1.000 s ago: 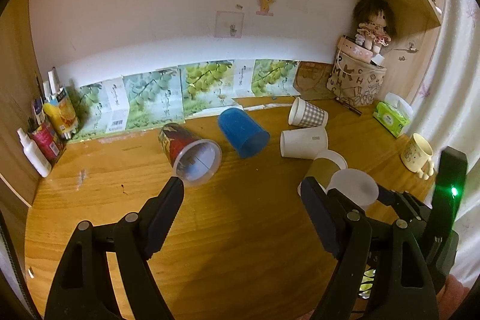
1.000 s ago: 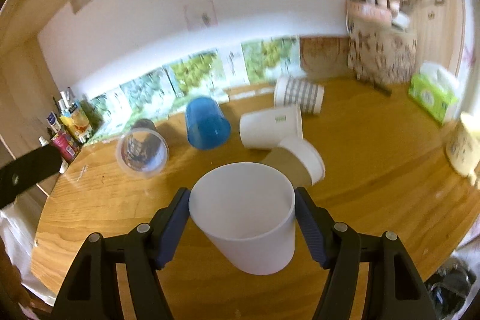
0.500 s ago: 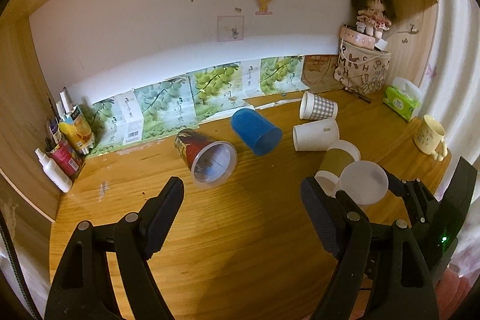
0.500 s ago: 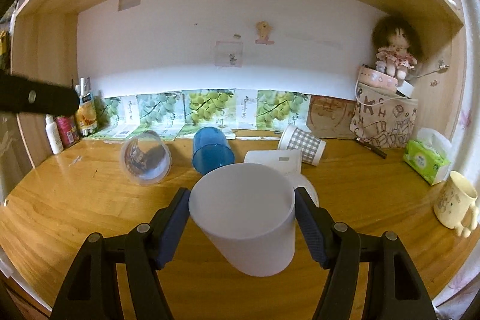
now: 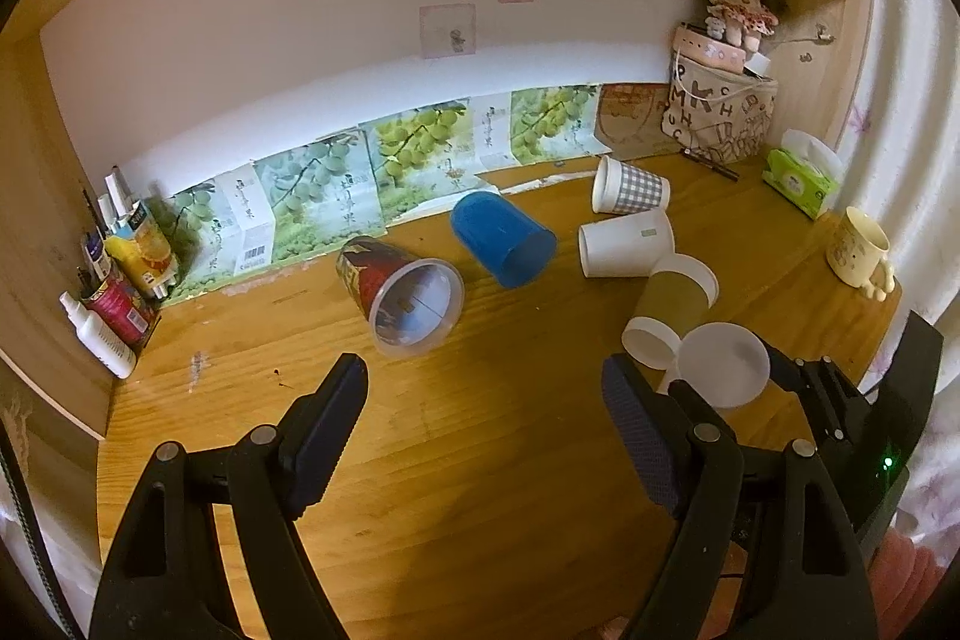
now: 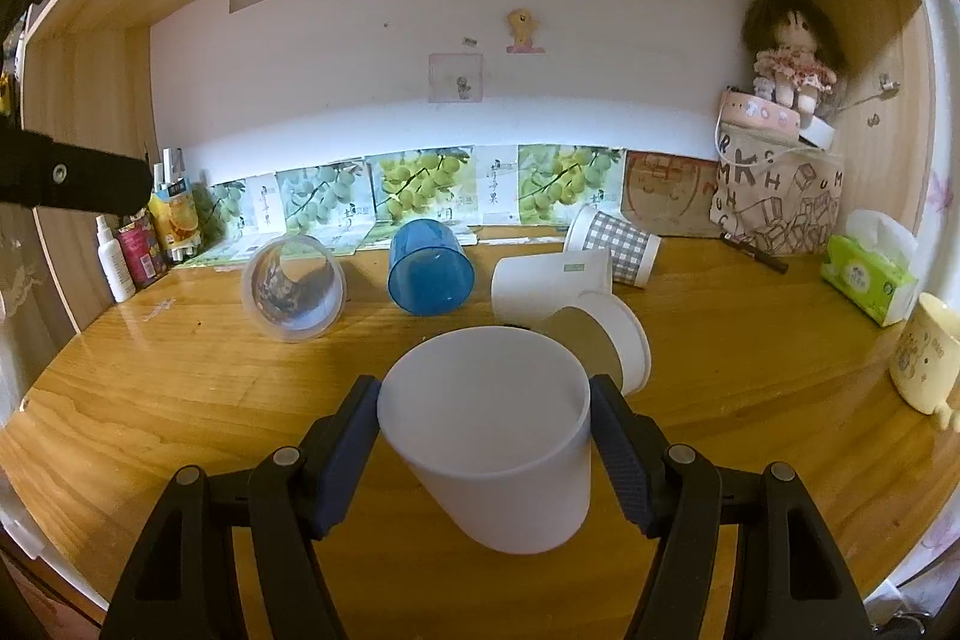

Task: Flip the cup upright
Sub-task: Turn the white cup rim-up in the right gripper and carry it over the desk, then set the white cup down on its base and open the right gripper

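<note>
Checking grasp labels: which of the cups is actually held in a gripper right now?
The plain white cup, clamped between the right gripper fingers. The blue, checked, brown-sleeved, clear printed and other white cups all lie on their sides on the desk.

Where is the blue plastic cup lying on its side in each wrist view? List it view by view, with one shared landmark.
Left wrist: the blue plastic cup lies centre, slightly above the middle, mouth toward lower right, behind the open left gripper.
Right wrist: it lies left of centre, mouth toward the camera, beyond the white plastic cup held in the right gripper.
Shared landmark: the grey checked paper cup, to its right.
</note>
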The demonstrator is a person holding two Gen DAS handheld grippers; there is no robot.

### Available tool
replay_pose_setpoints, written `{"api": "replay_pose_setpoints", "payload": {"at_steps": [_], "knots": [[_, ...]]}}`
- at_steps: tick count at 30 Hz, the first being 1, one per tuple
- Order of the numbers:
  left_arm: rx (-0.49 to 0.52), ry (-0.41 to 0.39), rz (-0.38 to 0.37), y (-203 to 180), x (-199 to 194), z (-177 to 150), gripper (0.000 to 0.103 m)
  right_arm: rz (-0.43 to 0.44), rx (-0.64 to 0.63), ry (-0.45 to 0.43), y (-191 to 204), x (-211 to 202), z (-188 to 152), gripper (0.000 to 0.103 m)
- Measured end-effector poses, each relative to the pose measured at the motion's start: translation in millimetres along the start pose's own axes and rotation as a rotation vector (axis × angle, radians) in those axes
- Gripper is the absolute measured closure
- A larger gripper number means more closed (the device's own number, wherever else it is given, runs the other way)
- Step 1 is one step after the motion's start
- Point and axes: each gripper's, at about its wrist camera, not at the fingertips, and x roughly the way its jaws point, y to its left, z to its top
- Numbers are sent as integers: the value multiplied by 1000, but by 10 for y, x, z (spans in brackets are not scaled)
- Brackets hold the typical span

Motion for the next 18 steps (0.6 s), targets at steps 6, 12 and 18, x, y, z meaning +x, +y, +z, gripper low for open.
{"api": "replay_pose_setpoints", "payload": {"at_steps": [6,12,18], "knots": [[-12,19,-10,-4,22,-18,20,23,43,29,-57,48,-30,33],[-44,59,-21,7,99,-60,20,48,78,45,-129,46,-33,32],[-103,80,-11,-14,103,-105,20,74,52,88,-147,29,-35,30]]}}
